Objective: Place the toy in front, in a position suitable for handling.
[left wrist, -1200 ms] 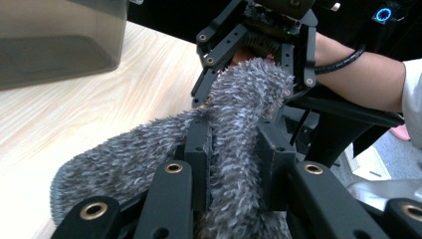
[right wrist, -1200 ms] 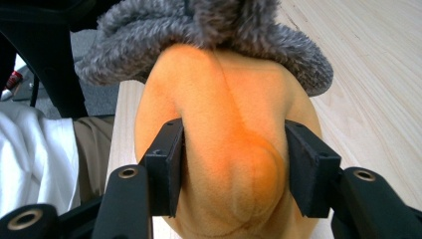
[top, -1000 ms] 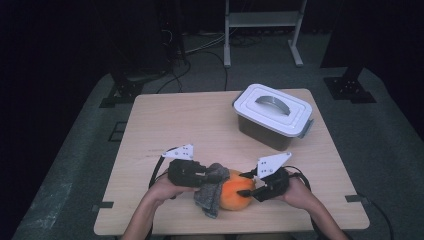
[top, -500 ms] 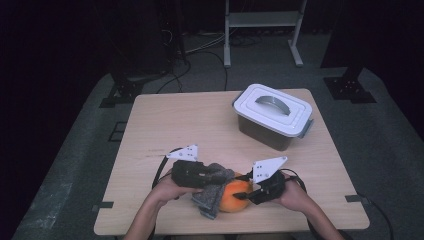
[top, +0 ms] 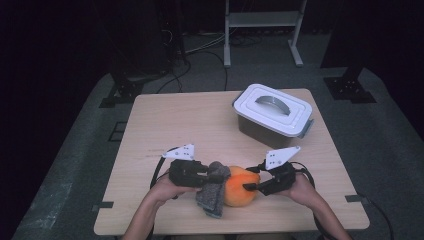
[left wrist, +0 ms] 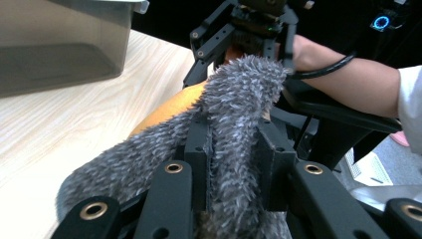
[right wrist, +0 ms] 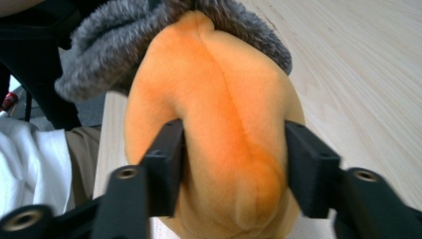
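Left gripper [top: 210, 176]: jaws pinched on the grey furry cloth [left wrist: 239, 129], which bulges up between them.
Right gripper [top: 250, 187]: jaws have just been opening; they flank the orange plush [right wrist: 224, 129], left pad touching, right pad just clear.
Writing: none readable.
Container: white-lidded bin [top: 272, 116], shut, grey handle on top, contents hidden; well apart from both grippers.
Plush position: near table's [top: 165, 120] front edge, between the grippers, cloth draped over its left side.
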